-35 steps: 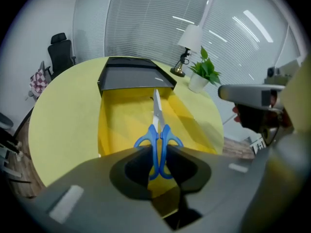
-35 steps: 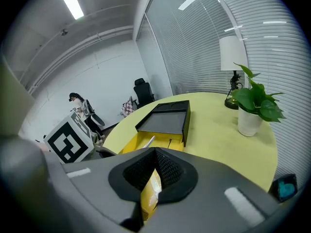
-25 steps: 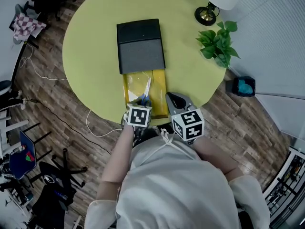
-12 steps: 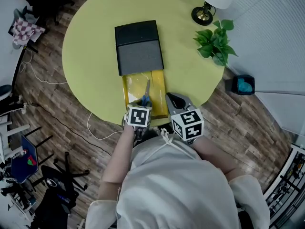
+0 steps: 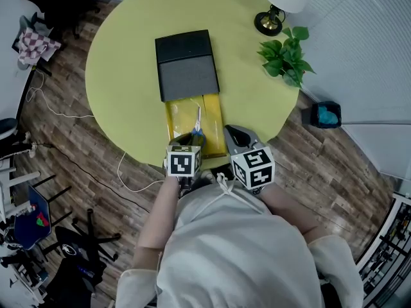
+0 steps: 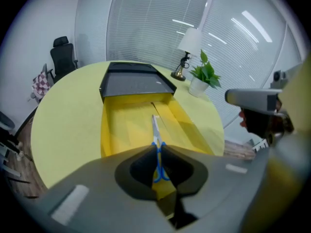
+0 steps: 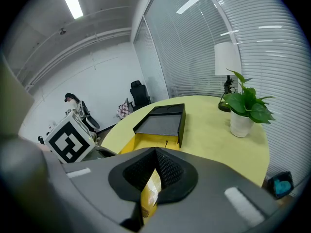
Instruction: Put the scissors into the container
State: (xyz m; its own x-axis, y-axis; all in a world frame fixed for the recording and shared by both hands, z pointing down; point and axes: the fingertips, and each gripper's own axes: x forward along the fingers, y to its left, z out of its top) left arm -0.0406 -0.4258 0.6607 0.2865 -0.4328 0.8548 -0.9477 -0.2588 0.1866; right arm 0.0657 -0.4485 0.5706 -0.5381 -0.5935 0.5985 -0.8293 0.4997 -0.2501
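Note:
Blue-handled scissors (image 5: 197, 122) lie flat in the pulled-out yellow tray (image 5: 179, 116), blades pointing at the black sleeve (image 5: 187, 66). My left gripper (image 5: 191, 140) sits at the tray's near edge, just behind the handles. In the left gripper view the scissors (image 6: 155, 129) show through the narrow slit of the left gripper (image 6: 158, 150). Its jaws are closing, and I see no pad pressing on the scissors. My right gripper (image 5: 232, 132) is at the tray's near right corner. In the right gripper view the right gripper (image 7: 154, 155) is shut on the yellow tray wall (image 7: 148, 198).
The round yellow table (image 5: 122, 63) carries a lamp (image 5: 272, 19) and a potted plant (image 5: 283, 59) at the far right. The table's edge runs just under both grippers. A small bin (image 5: 326, 115) stands on the wood floor at right, office chairs at left.
The scissors were tilted up at my left gripper a second ago and now lie flat in the tray. The left gripper has drawn back slightly toward me.

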